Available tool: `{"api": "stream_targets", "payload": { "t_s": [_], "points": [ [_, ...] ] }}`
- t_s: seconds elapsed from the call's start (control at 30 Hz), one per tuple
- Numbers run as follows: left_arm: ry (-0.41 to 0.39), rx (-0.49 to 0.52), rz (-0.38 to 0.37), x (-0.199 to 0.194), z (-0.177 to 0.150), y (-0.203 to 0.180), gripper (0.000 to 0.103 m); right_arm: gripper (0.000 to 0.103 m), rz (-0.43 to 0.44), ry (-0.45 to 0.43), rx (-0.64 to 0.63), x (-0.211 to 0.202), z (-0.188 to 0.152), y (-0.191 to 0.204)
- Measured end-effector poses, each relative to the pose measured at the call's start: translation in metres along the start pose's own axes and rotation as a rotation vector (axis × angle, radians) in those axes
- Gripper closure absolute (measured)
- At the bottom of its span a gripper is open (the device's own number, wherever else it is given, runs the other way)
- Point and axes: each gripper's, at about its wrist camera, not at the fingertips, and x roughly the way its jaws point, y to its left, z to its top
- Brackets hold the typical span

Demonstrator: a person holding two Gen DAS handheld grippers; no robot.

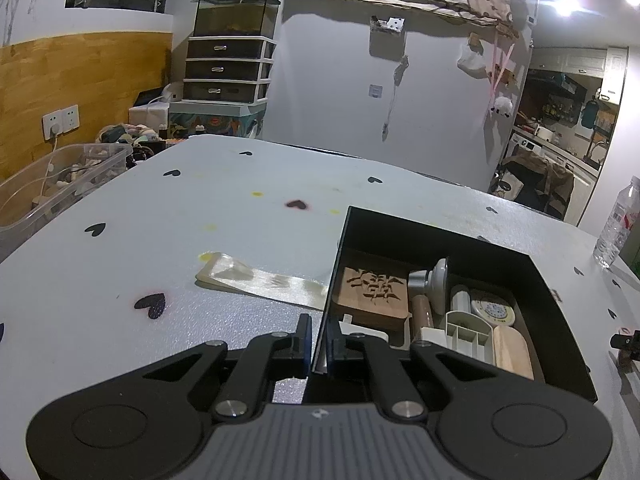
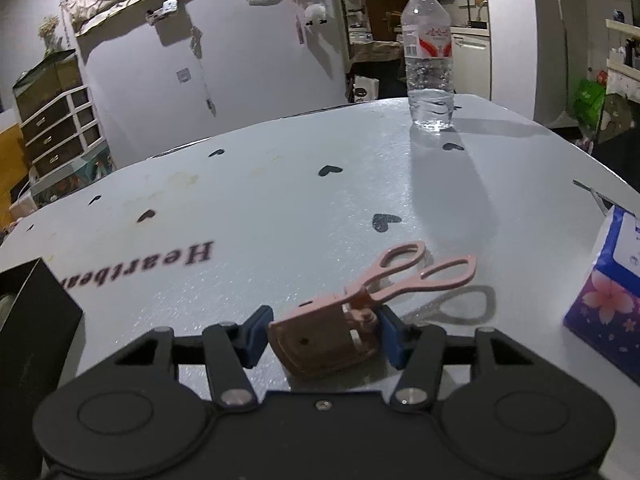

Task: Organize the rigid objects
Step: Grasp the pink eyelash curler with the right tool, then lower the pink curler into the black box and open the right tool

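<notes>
Box: black box (image 1: 460, 240) on the table (image 1: 200, 208), its left wall pinched between the closed-up pads of the left gripper (image 1: 319, 346).
Eyelash curler: pink eyelash curler (image 2: 360, 312) near the table's front edge, between the spread pads of the right gripper (image 2: 322, 334), handles pointing away.

The left wrist view is looking forward low over the table (image 1: 208, 216), sitting right behind the left gripper (image 1: 319, 350) at the near wall of the black box (image 1: 440, 236), close enough to see inside it. The right wrist view is facing the same way from further right, hovering just behind the right gripper (image 2: 322, 338) and a pink eyelash curler (image 2: 360, 304). Both are taking in the heart-print tabletop, the water bottle (image 2: 429, 52), the box's corner, the drawer unit (image 1: 226, 68) and the white wall beyond
</notes>
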Motion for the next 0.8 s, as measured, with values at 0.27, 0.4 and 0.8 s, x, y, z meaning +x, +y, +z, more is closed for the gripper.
{"api": "stream_targets", "payload": {
  "t_s": [0.27,0.4,0.8],
  "points": [
    [-0.001,0.002,0.000,0.002,0.000,-0.001,0.097,0.046,0.173,-0.062,-0.079,-0.036,0.015,0.037],
    [-0.005,-0.004,-0.003,0.002,-0.001,-0.001,0.097,0.046,0.339,-0.101,-0.175,-0.060,0.025,0.074],
    [-0.008,-0.009,-0.010,0.003,-0.001,0.000,0.097,0.046,0.721,0.085,-0.434,-0.078,0.021,0.186]
  ]
}}
